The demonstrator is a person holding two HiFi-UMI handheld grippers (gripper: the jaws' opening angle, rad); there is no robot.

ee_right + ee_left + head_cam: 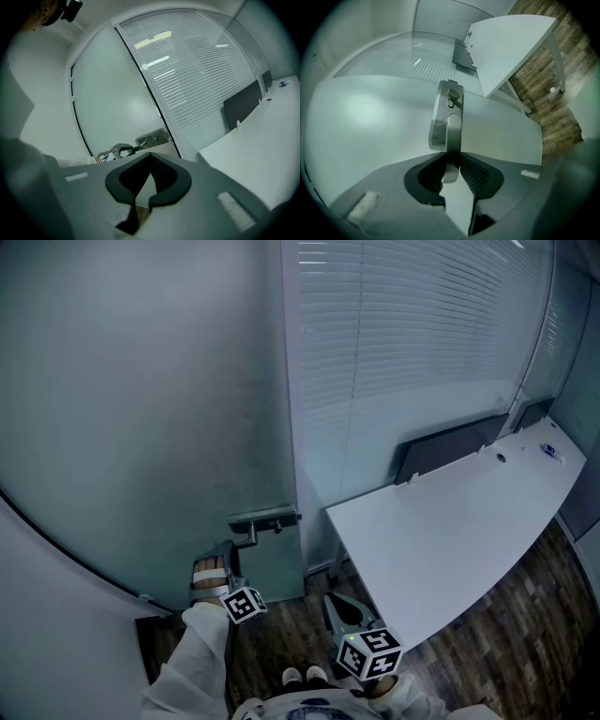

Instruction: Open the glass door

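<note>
The frosted glass door point(141, 409) fills the left of the head view, with a metal lever handle point(265, 517) near its right edge. My left gripper point(225, 563) reaches up to that handle from below. In the left gripper view the handle point(450, 133) runs between the jaws of my left gripper point(451, 161), and both ribbed pads press on its end. My right gripper point(342, 607) hangs lower right, away from the door, shut on nothing. From the right gripper view, the right gripper point(150, 161) looks at the handle point(152, 137) and the left gripper point(117, 152).
A white desk point(450, 549) stands close on the right with a dark panel point(450, 448) along its back. Slatted blinds point(412, 343) cover the glass wall beside the door. The floor point(525, 615) is dark wood. The person's shoes point(305, 676) show at the bottom.
</note>
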